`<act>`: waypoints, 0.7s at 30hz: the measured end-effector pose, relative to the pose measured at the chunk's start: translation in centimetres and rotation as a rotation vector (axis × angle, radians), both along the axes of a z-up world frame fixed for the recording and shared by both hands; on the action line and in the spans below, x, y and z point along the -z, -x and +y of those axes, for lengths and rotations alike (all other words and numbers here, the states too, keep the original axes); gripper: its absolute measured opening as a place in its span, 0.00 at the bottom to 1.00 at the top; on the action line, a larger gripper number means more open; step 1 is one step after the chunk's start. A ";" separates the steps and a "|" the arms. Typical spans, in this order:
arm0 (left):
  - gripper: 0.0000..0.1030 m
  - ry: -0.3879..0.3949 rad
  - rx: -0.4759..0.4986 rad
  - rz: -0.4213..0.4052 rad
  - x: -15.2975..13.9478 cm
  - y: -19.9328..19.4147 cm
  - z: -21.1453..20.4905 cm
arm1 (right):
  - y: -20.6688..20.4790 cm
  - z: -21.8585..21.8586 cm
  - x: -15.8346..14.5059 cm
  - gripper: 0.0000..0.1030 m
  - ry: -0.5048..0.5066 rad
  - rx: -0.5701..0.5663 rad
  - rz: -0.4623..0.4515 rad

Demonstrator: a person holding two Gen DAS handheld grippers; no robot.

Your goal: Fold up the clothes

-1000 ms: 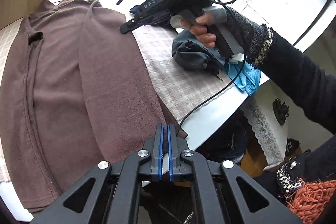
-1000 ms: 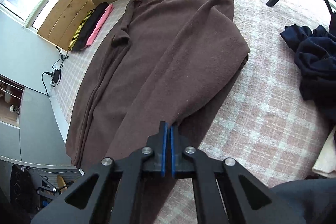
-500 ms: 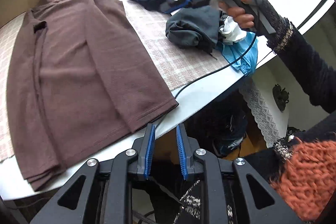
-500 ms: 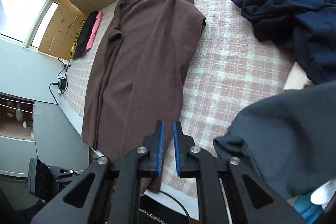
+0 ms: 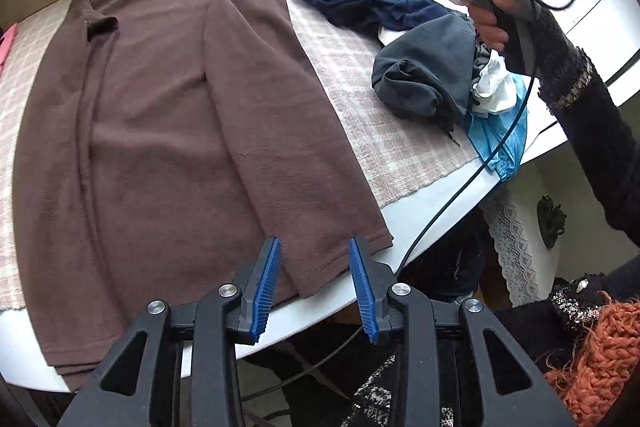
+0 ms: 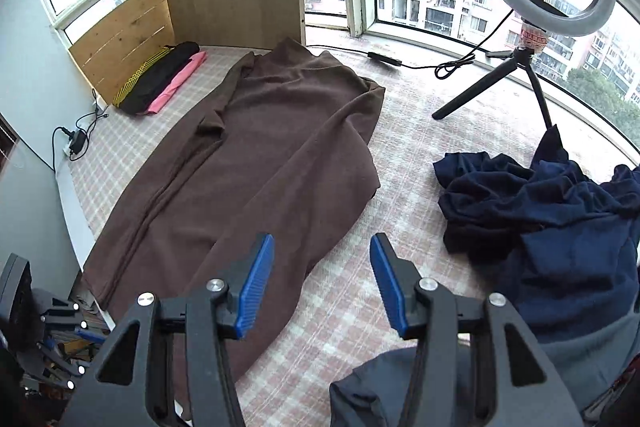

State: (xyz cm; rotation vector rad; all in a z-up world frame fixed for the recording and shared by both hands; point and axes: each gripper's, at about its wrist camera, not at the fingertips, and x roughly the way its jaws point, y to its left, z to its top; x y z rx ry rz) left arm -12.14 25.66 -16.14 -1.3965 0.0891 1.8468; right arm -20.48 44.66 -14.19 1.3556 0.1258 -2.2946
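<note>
1. Left wrist view: the left gripper (image 5: 314, 285) hovers with jaws opening, empty, above the hem of the long brown fleece garment (image 5: 168, 131) lying flat on the checked tablecloth (image 5: 384, 131).
2. The right gripper (image 6: 322, 283) has jaws opening, nothing between them.

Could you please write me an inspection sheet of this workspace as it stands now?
Surface: table under a checked cloth.
Job's things: brown garment lies flat, folded lengthwise; navy clothes and grey garment lie crumpled.
Clutter: ring light on tripod; black and pink items at the far corner; blue and white items at the edge.
Grippers: left claw and right claw both opening, nothing between the fingers.
Cables: black cable hangs off the table edge; another runs along the sill.
Surroundings: windows, wooden panels.
</note>
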 end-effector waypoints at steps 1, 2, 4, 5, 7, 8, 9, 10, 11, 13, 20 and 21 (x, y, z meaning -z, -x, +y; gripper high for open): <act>0.32 0.000 0.024 -0.001 0.5 -0.1 1.1 | 2.0 -0.3 1.4 0.48 0.012 0.006 -0.033; 0.32 -0.001 0.048 -0.002 1.0 -0.2 2.2 | 3.9 -0.2 2.9 0.48 0.040 0.016 -0.074; 0.32 0.003 0.072 -0.001 2.1 -0.2 4.1 | 6.9 -0.2 5.5 0.48 0.093 0.007 -0.128; 0.32 0.012 0.071 -0.023 2.9 0.0 4.5 | 8.1 -0.3 6.6 0.48 0.104 0.001 -0.140; 0.32 0.044 0.068 -0.067 4.4 0.3 5.3 | 9.7 -0.8 8.9 0.48 0.095 -0.004 -0.176; 0.31 0.051 0.067 -0.070 4.6 0.3 5.3 | 10.2 -1.0 9.6 0.42 0.047 -0.020 -0.203; 0.31 0.058 0.067 -0.072 4.8 0.3 5.3 | 10.6 -1.2 10.3 0.34 -0.002 -0.037 -0.230; 0.31 0.058 0.060 -0.068 4.3 0.5 5.2 | 11.0 -1.4 11.0 0.26 -0.052 -0.054 -0.256; 0.31 0.058 0.053 -0.063 3.9 0.6 5.1 | 11.5 -1.0 10.3 0.25 0.000 -0.060 -0.247; 0.31 0.063 0.032 -0.047 3.1 1.2 5.0 | 12.7 -0.2 8.8 0.25 0.088 -0.051 -0.218; 0.31 0.063 0.001 -0.033 2.4 2.4 6.2 | 16.4 -2.2 11.4 0.37 -0.088 -0.085 -0.199; 0.31 0.062 0.006 -0.034 2.5 2.0 6.3 | 16.3 -1.7 11.6 0.37 -0.064 -0.081 -0.210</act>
